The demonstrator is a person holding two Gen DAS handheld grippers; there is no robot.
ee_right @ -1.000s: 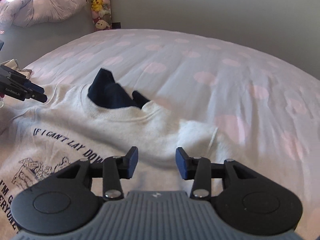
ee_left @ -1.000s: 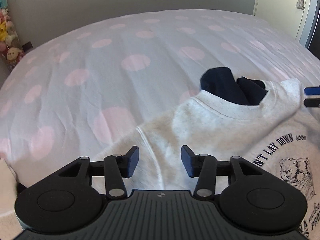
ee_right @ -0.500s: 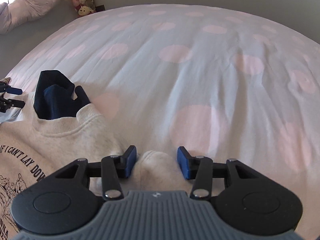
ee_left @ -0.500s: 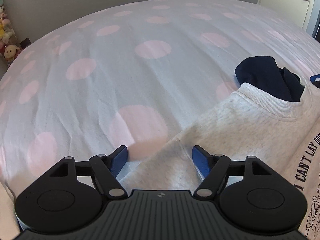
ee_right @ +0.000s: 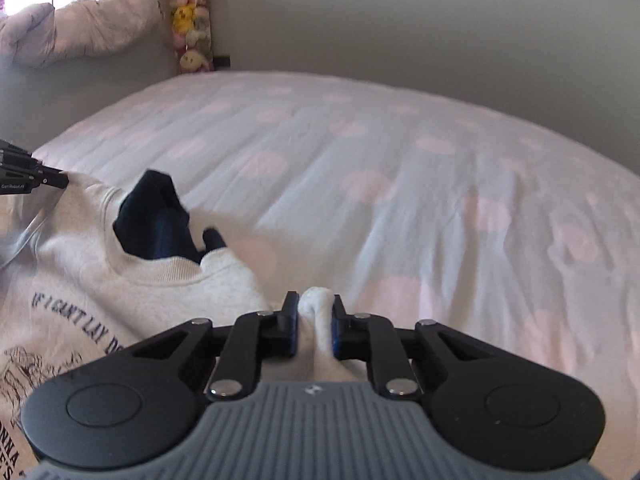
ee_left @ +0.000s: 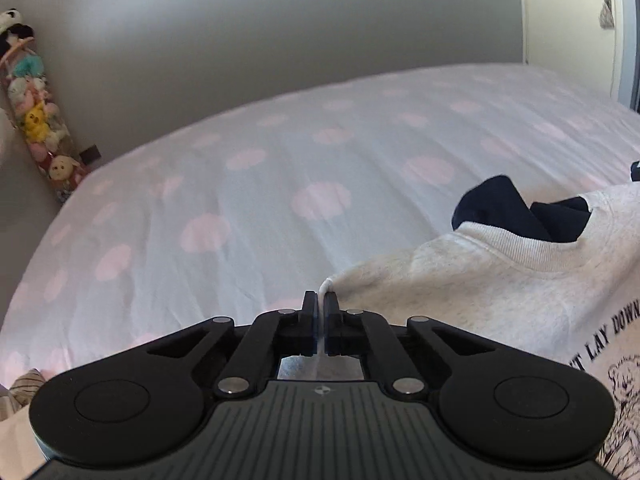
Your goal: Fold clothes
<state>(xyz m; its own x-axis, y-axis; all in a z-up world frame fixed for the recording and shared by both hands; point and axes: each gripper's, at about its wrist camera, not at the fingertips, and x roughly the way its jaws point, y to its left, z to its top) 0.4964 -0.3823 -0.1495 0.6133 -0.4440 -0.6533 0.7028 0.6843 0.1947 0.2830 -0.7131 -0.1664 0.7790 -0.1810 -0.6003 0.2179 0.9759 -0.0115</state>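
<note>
Gripping the sweatshirt (ee_left: 500, 280) shoulders, the left gripper (ee_left: 320, 304) and right gripper (ee_right: 314, 308) are clamping cloth at lower centre; both should be lifting evenly, keeping tension level.

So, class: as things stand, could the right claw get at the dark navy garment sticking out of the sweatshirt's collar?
Probably not yet: the right claw is shut on a fold of the sweatshirt. The navy garment lies uncovered ahead to its left, so it would have to let go first.
</note>
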